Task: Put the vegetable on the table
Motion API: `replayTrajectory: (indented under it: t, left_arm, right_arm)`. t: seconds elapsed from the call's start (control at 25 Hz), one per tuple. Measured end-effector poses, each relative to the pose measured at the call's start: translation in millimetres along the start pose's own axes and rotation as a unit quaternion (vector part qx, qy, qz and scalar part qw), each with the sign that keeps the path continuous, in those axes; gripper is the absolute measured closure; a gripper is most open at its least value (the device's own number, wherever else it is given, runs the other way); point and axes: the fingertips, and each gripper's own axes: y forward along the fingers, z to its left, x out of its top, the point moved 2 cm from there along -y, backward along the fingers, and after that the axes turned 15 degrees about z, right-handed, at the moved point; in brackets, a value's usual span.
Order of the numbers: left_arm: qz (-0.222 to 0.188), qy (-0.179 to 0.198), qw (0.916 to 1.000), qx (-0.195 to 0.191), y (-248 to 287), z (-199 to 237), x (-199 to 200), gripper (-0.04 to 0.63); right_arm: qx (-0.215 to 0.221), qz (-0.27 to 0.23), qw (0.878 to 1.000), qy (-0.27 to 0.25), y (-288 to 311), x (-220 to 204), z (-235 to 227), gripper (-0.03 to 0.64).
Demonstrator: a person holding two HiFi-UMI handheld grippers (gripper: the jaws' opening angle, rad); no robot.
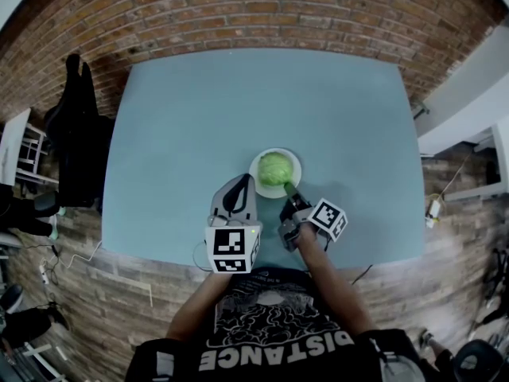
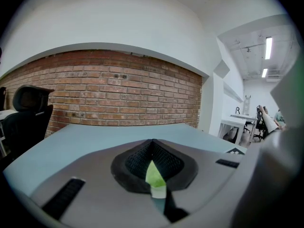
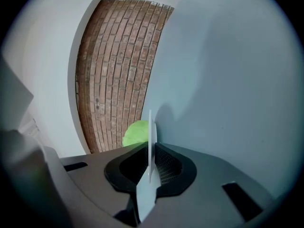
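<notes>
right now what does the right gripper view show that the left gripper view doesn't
Only the right gripper view: a white plate rim, edge-on between that gripper's jaws, with the green vegetable behind it. Only the left gripper view: a pale green scrap pinched between its own jaws, a black chair and a bright room with desks. Both: the brick wall and the blue-grey table.
</notes>
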Motion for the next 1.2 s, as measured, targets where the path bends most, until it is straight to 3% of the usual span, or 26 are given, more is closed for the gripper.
replayTrajectory:
  t: [0.2,0.48,0.64,1.08,1.2]
  left_arm:
    - [0.003,-0.005,1.0,-0.001,-0.1,0.3,-2.6,0.595]
    - [0.002,-0.002,1.0,-0.003,1.0,-6.1,-2.2,0.595]
    - [0.0,0.0,1.0,-0.005,1.3,-8.7,-0.4,0.595]
    - [0.0,0.004,1.0,-0.008,-0.1,-13.0,-0.3,0.595]
    - [-0.001,0.004,1.0,-0.008,-0.6,-13.6,0.0,0.595]
  right_arm:
    - [-0.03,0.002,1.0,0.006,0.1,-0.9,-1.6,0.583]
    - [-0.097,0.024,0.994,-0.034,0.4,5.5,-4.2,0.583]
    - [-0.137,0.052,0.985,-0.091,2.9,4.6,0.6,0.583]
    - [-0.202,0.087,0.963,-0.156,2.3,5.3,0.9,0.564]
    - [-0.225,0.092,0.952,-0.185,0.8,7.1,1.6,0.554]
